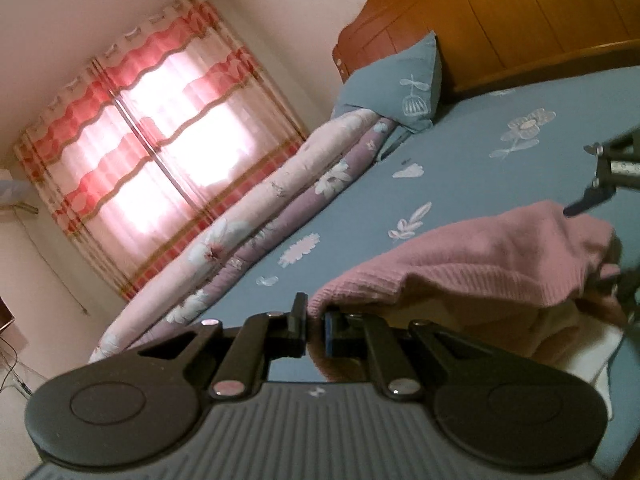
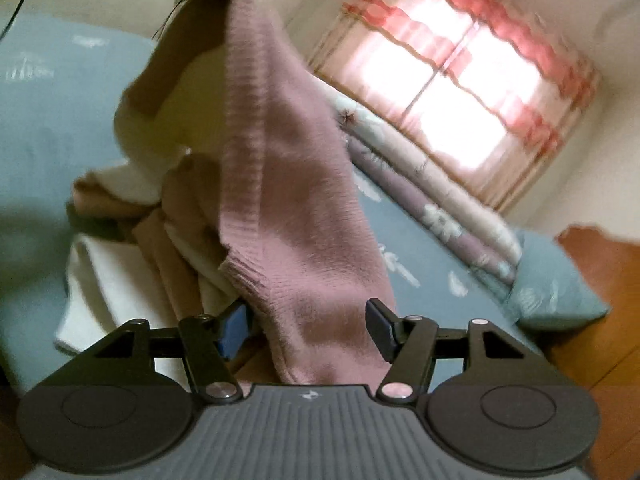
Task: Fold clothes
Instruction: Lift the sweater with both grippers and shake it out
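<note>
The left gripper (image 1: 316, 330) is clamped tight on the ribbed hem of a pink knit sweater (image 1: 480, 256), holding that edge up off the bed (image 1: 460, 184) and pointing slightly downward along the mattress. The right gripper (image 2: 306, 330) also tips a little downward; its jaws stand apart, and the sweater (image 2: 288, 184) hangs between them without either pad pressing it. From the left wrist view the right gripper's (image 1: 592, 184) black fingertips show just past the sweater's far end.

Under and beside the hanging sweater, near the bed's close edge, lies a loose heap of cream and tan clothes (image 2: 132, 240), partly blurred.

Beyond the sweater the blue flowered sheet lies bare through the middle of the bed. Along the bed's window-side edge runs a rolled floral quilt (image 1: 248, 232). At the head end a blue pillow (image 1: 396, 84) leans against the wooden headboard (image 1: 500, 16). Behind the quilt hangs a red-and-white curtain (image 1: 152, 148), brightly backlit.
</note>
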A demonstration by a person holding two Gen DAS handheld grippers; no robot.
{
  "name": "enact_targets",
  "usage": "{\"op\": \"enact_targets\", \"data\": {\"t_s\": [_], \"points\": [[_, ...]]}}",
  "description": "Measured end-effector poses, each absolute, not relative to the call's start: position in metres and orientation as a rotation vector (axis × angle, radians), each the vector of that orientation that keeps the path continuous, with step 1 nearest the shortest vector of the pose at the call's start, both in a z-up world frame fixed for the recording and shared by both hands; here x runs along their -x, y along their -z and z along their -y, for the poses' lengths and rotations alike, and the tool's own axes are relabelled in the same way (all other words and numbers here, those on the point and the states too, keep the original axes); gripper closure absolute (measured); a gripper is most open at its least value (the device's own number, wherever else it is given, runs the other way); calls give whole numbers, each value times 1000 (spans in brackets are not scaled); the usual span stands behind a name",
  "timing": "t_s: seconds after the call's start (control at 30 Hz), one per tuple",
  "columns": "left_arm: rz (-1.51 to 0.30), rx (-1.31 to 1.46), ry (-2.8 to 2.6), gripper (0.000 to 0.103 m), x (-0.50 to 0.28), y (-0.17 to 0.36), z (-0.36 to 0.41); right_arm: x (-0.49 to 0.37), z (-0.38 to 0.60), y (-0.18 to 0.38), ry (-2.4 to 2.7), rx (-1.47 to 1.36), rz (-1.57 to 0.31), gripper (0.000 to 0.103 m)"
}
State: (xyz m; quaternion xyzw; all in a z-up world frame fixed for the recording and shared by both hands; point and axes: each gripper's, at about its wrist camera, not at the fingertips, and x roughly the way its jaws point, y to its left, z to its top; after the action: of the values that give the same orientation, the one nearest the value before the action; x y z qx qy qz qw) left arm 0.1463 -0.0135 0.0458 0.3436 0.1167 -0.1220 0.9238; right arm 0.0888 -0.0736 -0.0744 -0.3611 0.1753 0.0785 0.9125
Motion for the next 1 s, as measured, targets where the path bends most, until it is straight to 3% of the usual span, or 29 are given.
{"op": "enact_targets", "data": {"t_s": [0.1, 0.17, 0.67, 1.0], "points": [[-233, -710, 240, 96, -146, -48, 11, -91, 67, 91, -87, 907, -328, 44], [-235, -707, 231, 94, -147, -48, 9, -92, 70, 92, -87, 910, -344, 92], [-328, -616, 190, 93, -193, -47, -10, -148, 116, -17, -83, 599, -330, 92], [-383, -659, 132, 93, -294, -46, -1, -251, 112, -26, -29, 645, -399, 92]]}}
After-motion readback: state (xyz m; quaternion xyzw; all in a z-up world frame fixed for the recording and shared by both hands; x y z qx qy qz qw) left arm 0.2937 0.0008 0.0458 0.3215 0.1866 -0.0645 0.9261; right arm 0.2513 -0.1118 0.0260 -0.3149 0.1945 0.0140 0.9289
